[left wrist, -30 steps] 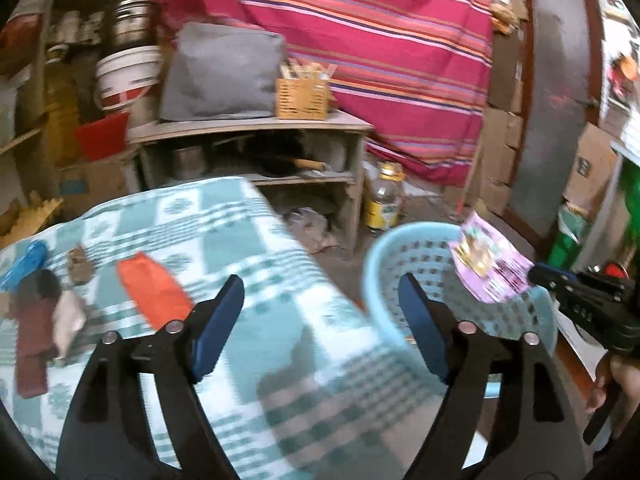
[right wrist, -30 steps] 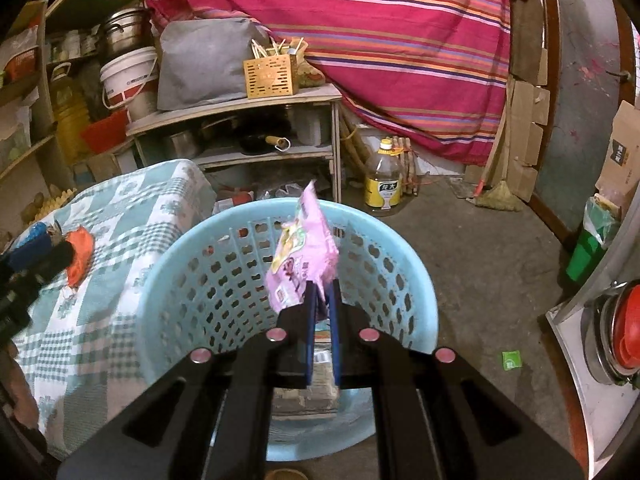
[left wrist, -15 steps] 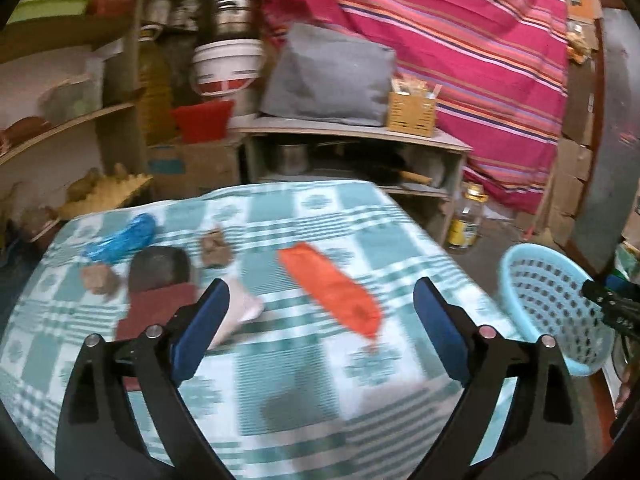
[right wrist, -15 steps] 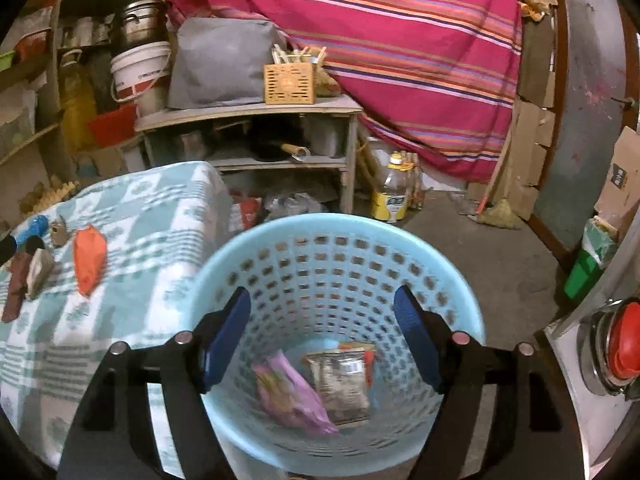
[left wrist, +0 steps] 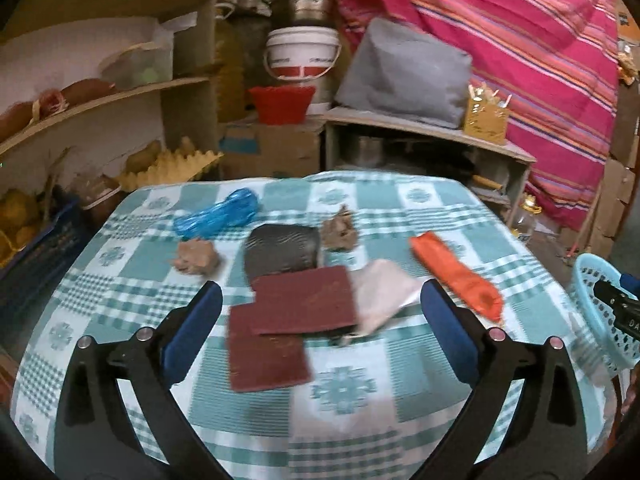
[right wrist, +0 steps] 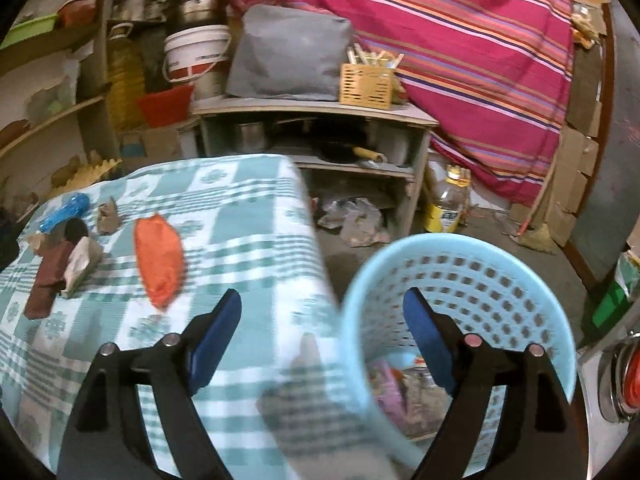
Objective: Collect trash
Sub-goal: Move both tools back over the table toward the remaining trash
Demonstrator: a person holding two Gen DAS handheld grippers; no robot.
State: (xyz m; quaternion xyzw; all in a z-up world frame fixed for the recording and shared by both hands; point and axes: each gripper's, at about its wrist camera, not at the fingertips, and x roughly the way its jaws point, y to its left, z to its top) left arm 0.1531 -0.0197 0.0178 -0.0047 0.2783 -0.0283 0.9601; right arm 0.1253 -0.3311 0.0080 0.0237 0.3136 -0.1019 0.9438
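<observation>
Left gripper (left wrist: pixel 320 308): we see jaws wide, just been opening, nothing gripped, over 2 maroon sheets (left wrist: pixel 296 320) on checked tablecloth (left wrist: pixel 344 396) | right gripper (right wrist: pixel 322 328): jaws wide, just been opening, empty, straddling cloth edge and blue basket (right wrist: pixel 520 280) rim | trash: orange wrapper (left wrist: pixel 456 276), blue plastic (left wrist: pixel 216 218) on cloth; pink packet (right wrist: pixel 390 390) in basket

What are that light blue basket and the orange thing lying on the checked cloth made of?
The basket looks like moulded plastic, smooth and pale blue: its wall is pierced with regular rows of small holes. The orange thing looks like a thin, slightly glossy plastic or foil wrapper, flat and creased; blur leaves the exact material open. The checked cloth appears to be woven fabric, matte.
</observation>
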